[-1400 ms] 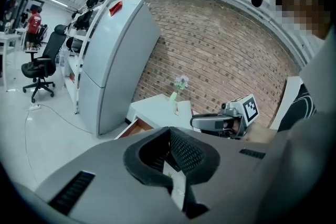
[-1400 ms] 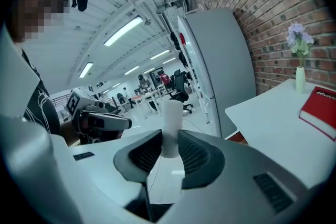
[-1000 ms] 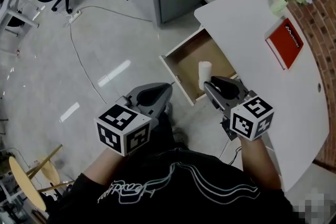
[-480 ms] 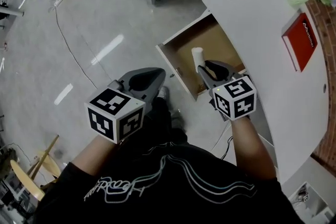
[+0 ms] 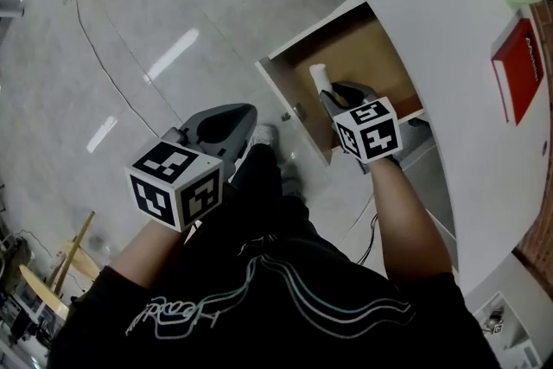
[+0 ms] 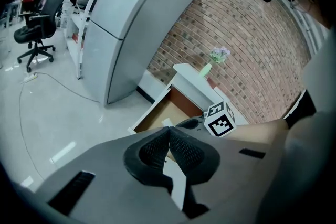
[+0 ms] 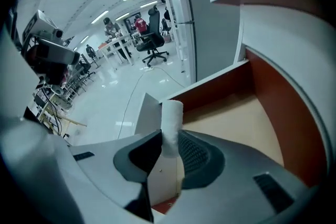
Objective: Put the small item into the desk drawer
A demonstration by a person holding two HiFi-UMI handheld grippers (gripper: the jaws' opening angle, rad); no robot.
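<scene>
At the white desk (image 5: pixel 449 30), the open drawer (image 5: pixel 380 56) lies beneath the right gripper (image 7: pixel 169 140), whose jaws pinch the small white roll (image 7: pixel 171 118) upright near the drawer's front edge (let go here, it might topple or fall outside). The left gripper (image 6: pixel 169 132), jaws pressed together and empty, hangs over the floor.

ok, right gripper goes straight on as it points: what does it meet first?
Probably the wall or bottom of the open drawer, the white roll in the jaws touching first; depth unclear.
</scene>
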